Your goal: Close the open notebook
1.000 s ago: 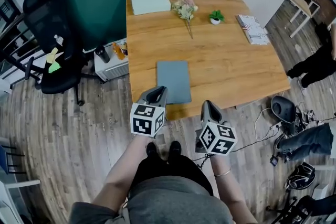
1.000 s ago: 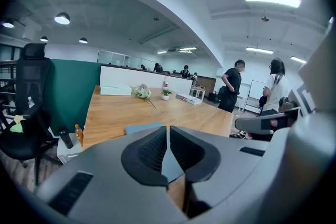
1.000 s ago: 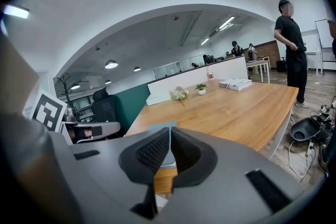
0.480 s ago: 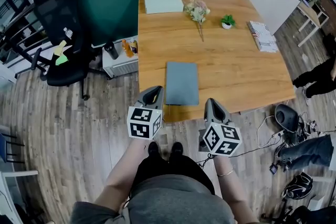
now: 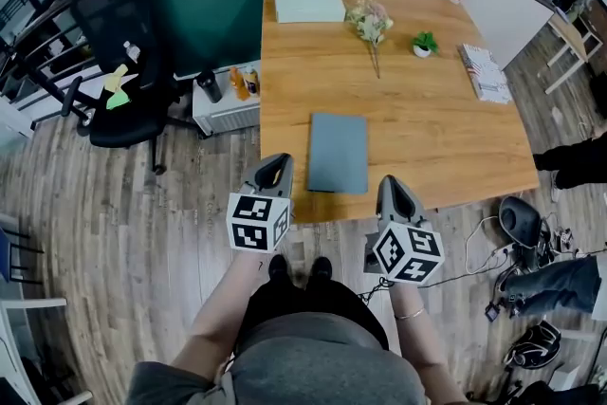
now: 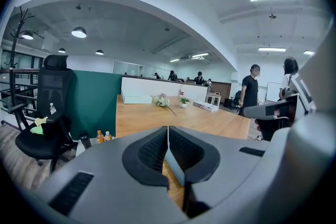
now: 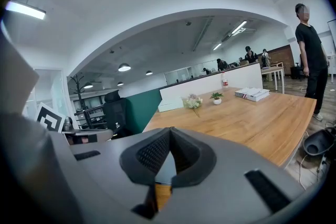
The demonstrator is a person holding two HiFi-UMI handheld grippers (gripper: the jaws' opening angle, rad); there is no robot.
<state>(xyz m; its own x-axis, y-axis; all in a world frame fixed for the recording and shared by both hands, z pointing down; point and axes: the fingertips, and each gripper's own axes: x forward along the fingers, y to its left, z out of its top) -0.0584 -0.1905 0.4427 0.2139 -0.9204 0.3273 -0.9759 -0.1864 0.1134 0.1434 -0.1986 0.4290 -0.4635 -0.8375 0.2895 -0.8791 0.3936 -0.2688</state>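
**Head view.** The notebook (image 5: 338, 152), grey-blue, lies flat on the worktop (image 5: 427, 109) close to its near edge. It shows one plain cover and no exposed pages, so it appears already closed and the task looks complete. Its long axis runs away from the person, with a short edge toward the body. The left gripper (image 5: 275, 164) and right gripper (image 5: 393, 185) hover at the near edge of the worktop, one on each side of the notebook's near end, and neither touches it. The notebook thus lies ahead of and between them: inward to the right of the left gripper, inward to the left of the right one. Both stand about equally near, and neither hand has a clear advantage.

**Gripper views.** Each pair of jaws is pressed together with nothing caught between the pads, so both grippers are closed and empty. Any further move would likely be a retreat, not a grasp
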